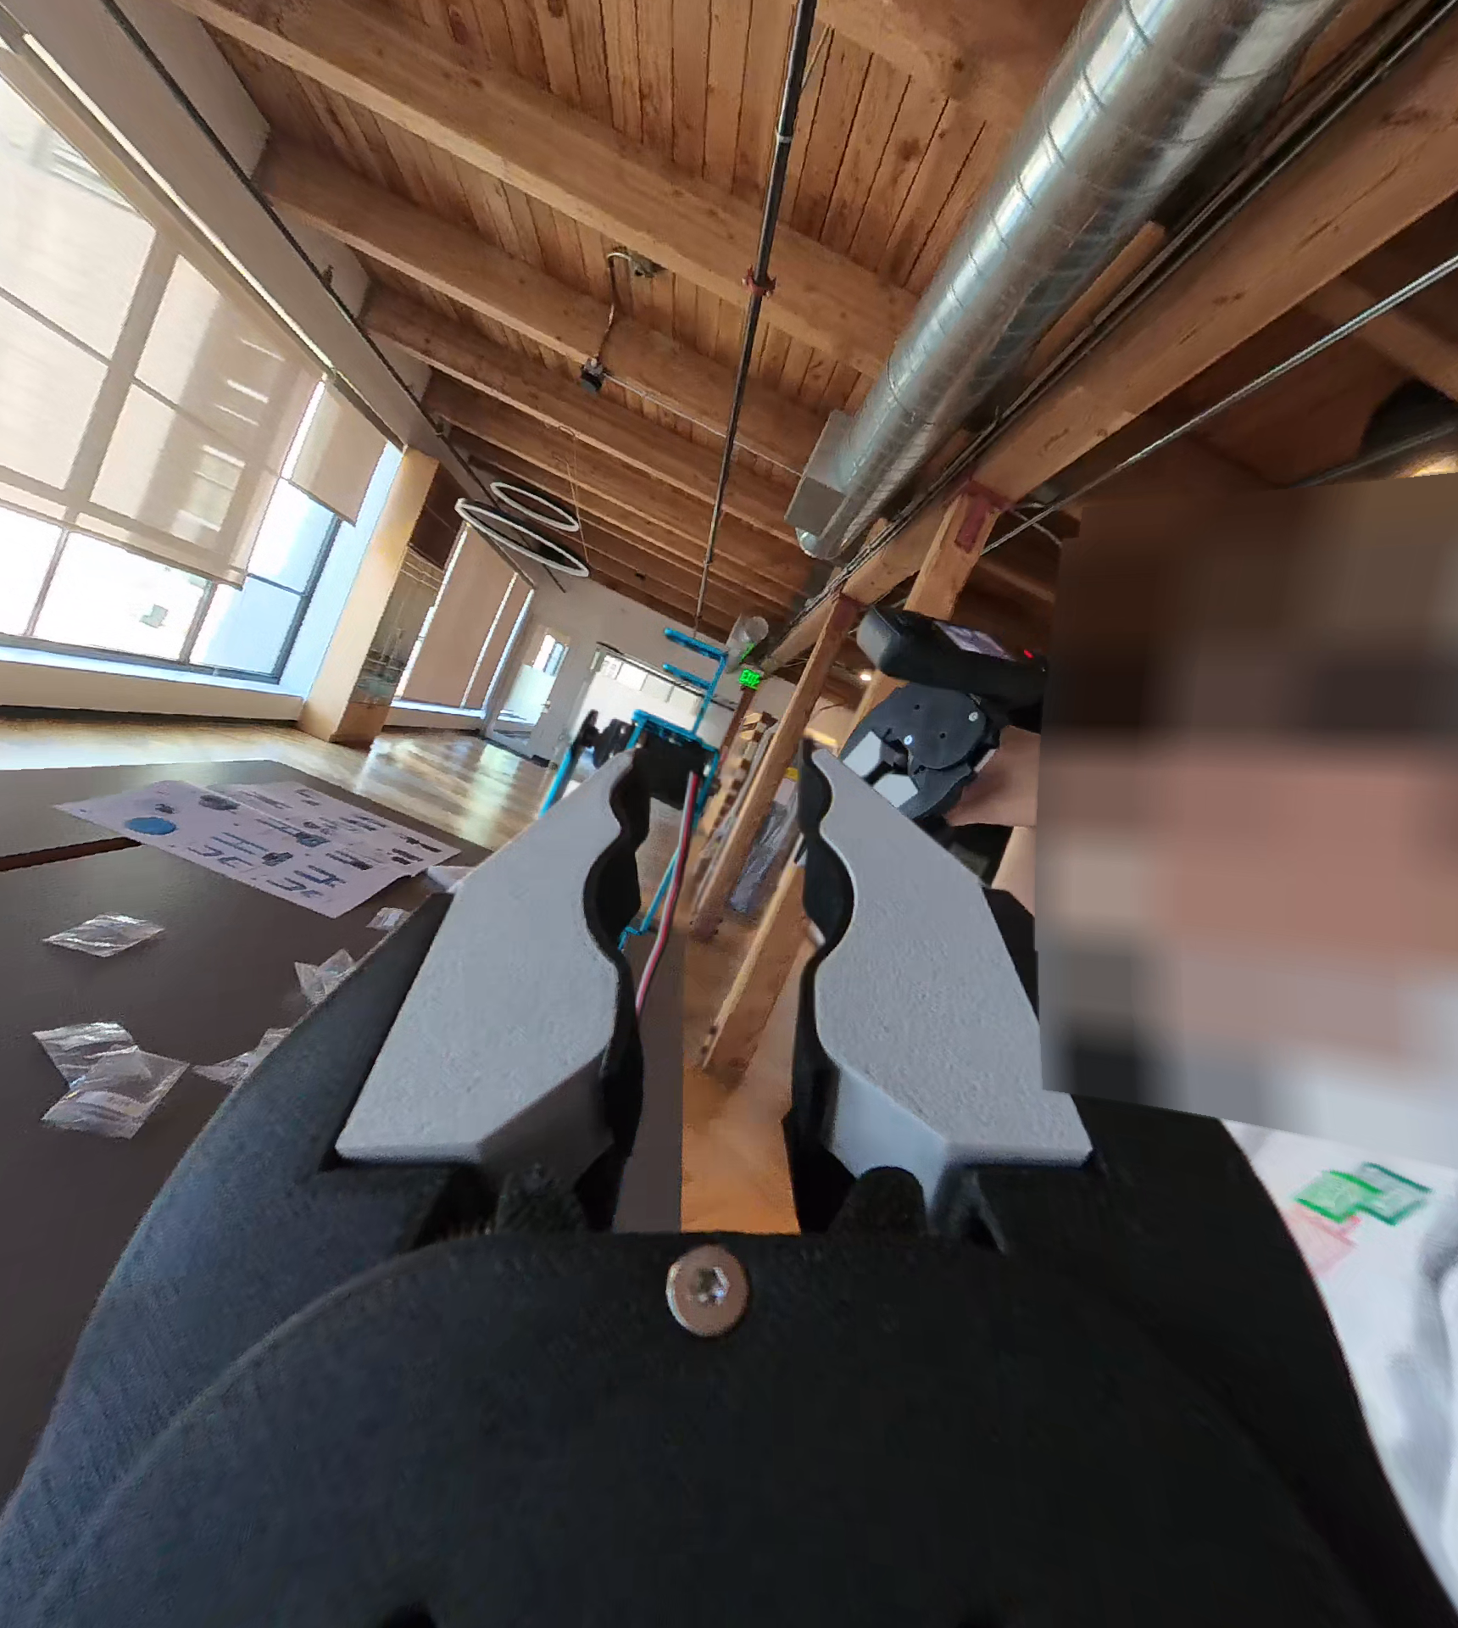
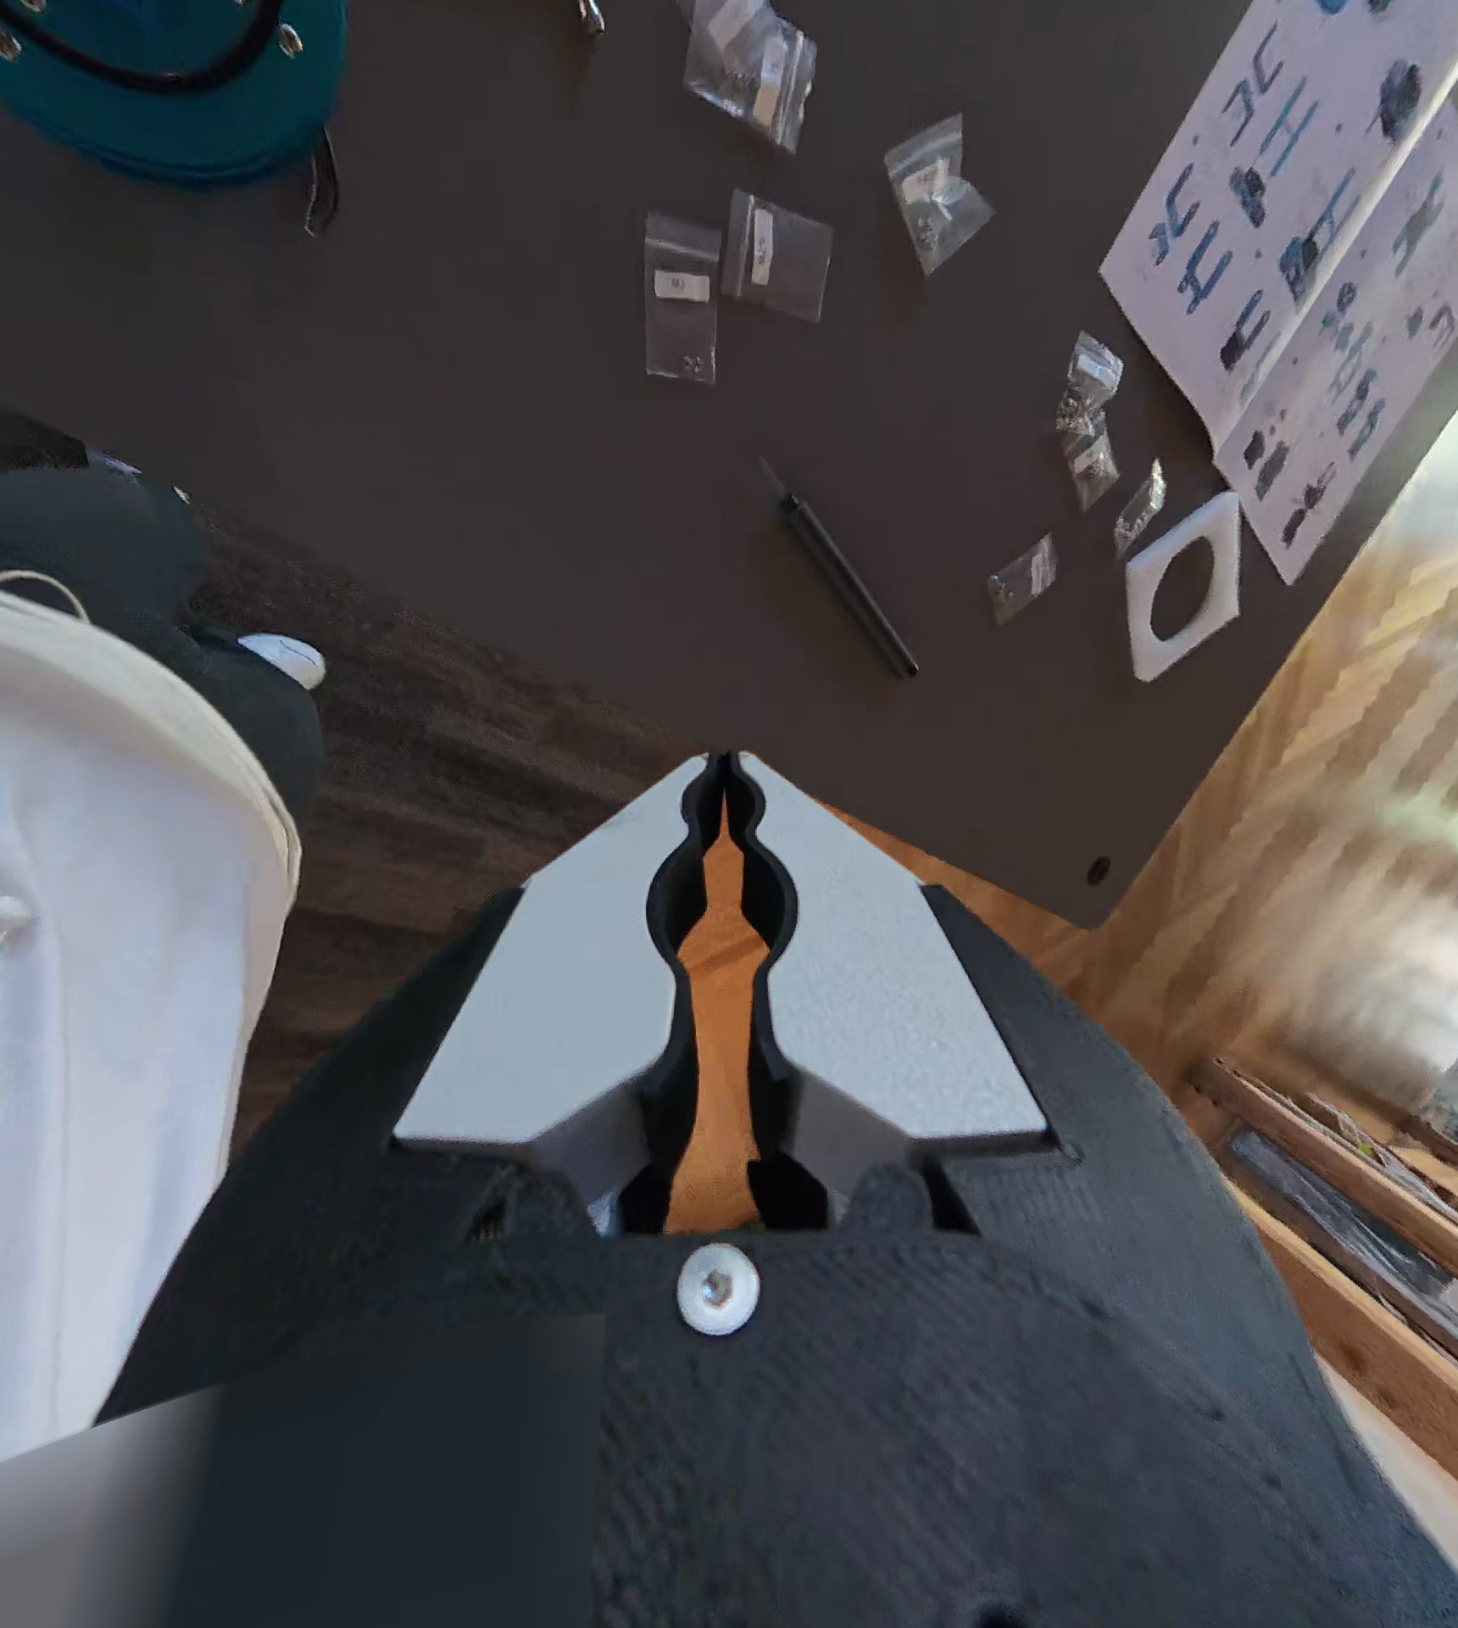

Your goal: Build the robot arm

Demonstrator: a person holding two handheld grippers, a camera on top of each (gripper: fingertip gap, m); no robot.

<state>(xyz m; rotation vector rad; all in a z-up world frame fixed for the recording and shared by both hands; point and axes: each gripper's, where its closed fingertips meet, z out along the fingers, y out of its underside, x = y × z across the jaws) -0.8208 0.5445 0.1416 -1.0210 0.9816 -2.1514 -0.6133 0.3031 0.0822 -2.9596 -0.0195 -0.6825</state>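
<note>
The left gripper [image 1: 721, 775], with grey fingers and black wavy pads on a black body, is spread apart and holds nothing. It is lifted up, pointing across the room. Beside it on the left is the dark brown table [image 1: 12, 1172], with small clear plastic bags [image 1: 105, 1079] lying on it and a white printed paper sheet [image 1: 267, 832] past them. Through the gap, farther off, stands a blue metal frame with red and white wires [image 1: 681, 731]. The other black gripper shows to the right, held in a hand. The right gripper [image 2: 725, 756] is pressed closed at its tips with nothing between them. It points down at the near edge of the same table [image 2: 488, 458]. A person's white shirt [image 2: 74, 969] is at its left. Past the tips lies a thin black rod [image 2: 844, 577], then a white square plate with a round hole [image 2: 1183, 590], more little bags, and a teal round part [image 2: 135, 88] at the far corner.
</note>
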